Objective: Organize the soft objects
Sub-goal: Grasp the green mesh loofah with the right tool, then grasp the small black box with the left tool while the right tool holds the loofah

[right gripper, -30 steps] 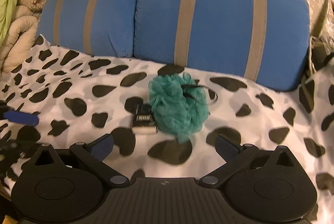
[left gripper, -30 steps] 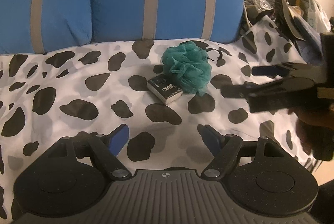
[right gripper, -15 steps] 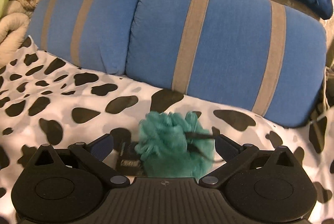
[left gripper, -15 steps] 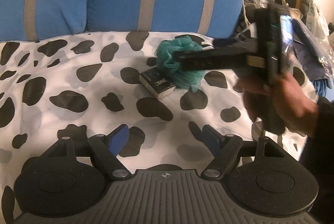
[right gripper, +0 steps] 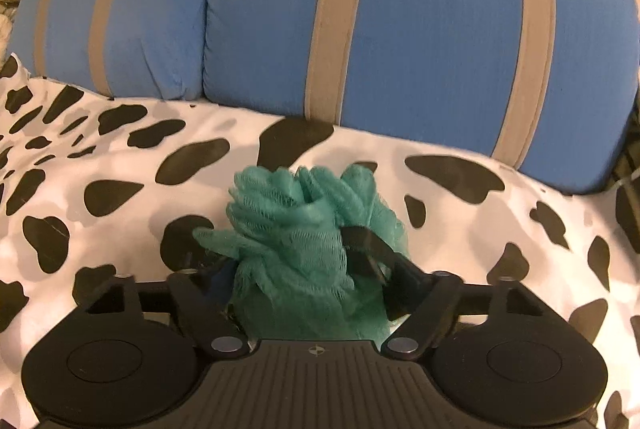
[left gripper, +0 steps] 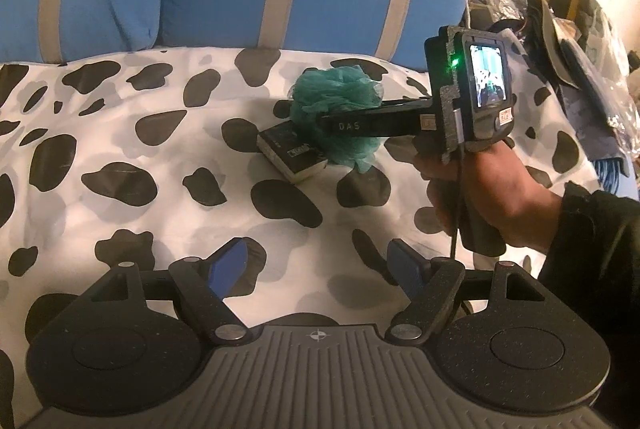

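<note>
The teal mesh bath pouf [right gripper: 296,229] lies on the cow-print bedspread [left gripper: 120,149] against a small black box [left gripper: 290,153] — the right gripper [right gripper: 304,269], having come in, has just been closing and pinches it. The left gripper [left gripper: 316,267] hangs spread, empty.

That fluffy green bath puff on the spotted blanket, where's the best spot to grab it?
Probably across its bulging middle, coming from the front: the green bath puff is squashy mesh all round, so any wide pinch holds. The right claw has just been closing around it there, clear of the small box beside it.
</note>
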A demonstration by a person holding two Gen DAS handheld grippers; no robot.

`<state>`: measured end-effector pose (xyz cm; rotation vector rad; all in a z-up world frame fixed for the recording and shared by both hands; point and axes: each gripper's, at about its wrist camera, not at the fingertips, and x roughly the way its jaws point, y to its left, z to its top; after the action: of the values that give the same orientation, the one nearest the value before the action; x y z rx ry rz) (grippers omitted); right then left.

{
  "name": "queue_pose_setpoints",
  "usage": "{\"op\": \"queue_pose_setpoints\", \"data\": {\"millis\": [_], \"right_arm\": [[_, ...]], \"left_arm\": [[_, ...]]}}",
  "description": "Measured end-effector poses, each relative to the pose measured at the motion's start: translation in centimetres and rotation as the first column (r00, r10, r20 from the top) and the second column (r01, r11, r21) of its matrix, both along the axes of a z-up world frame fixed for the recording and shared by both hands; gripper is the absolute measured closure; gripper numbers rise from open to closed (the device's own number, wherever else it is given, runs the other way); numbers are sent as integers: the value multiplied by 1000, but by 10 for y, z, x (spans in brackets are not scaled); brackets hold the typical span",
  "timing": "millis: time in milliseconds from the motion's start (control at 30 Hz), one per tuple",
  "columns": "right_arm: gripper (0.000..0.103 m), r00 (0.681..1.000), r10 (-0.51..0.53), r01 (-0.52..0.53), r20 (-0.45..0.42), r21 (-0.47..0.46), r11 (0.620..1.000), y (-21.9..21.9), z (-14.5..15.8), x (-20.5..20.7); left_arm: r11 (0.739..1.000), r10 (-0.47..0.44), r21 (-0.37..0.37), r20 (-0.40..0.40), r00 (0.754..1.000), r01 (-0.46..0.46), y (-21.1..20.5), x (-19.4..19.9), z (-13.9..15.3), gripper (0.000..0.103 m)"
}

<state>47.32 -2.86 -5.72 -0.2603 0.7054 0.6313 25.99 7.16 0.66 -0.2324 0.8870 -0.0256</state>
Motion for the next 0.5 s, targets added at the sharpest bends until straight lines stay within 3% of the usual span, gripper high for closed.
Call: {"op": "queue_pose_setpoints", "data": {"millis": [200,500], "right_arm": [[61,999,21,-21,39,-6,1000,-5,8,-7],[70,992,44,-41,118,-23,999,-19,32,-17]], "left_arm": [[1000,-3,13,-10,1000,3,-2,2,-4,26],[999,-14,36,-15,1000,15,-6,5,-9,26]]}}
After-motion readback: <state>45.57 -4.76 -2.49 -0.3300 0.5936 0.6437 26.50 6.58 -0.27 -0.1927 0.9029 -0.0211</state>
